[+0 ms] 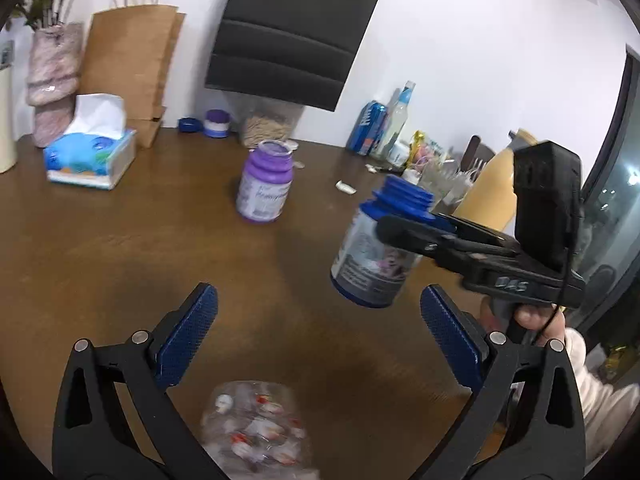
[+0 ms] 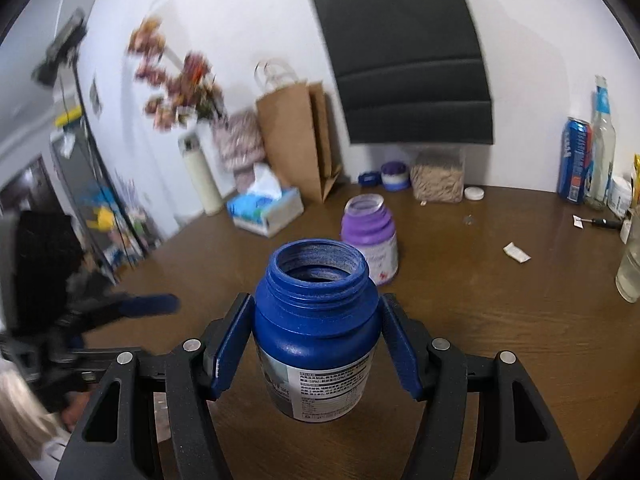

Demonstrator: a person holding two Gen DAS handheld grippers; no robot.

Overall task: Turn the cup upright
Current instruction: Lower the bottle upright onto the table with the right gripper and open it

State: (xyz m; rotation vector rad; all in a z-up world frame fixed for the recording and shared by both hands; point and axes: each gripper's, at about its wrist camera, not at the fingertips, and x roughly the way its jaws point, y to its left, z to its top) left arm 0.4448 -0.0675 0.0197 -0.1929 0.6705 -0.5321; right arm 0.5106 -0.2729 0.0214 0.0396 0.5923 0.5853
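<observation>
A blue open-mouthed jar (image 2: 316, 332) with a printed label stands mouth up between the blue pads of my right gripper (image 2: 316, 346), which is shut on its shoulder. In the left wrist view the same blue jar (image 1: 370, 256) hangs slightly tilted just above the brown table (image 1: 120, 248), held by my right gripper (image 1: 404, 232) coming in from the right. My left gripper (image 1: 320, 336) stands open with nothing between its fingers. It appears blurred at the left of the right wrist view as the left gripper (image 2: 148, 306).
A purple jar (image 1: 264, 184) stands mouth up mid-table. A blurred clear container (image 1: 256, 428) with red-and-white pieces lies below my left gripper. A tissue box (image 1: 90, 156), a paper bag (image 1: 128, 56), a dark chair back (image 1: 296, 28) and bottles (image 1: 394, 120) line the far edge.
</observation>
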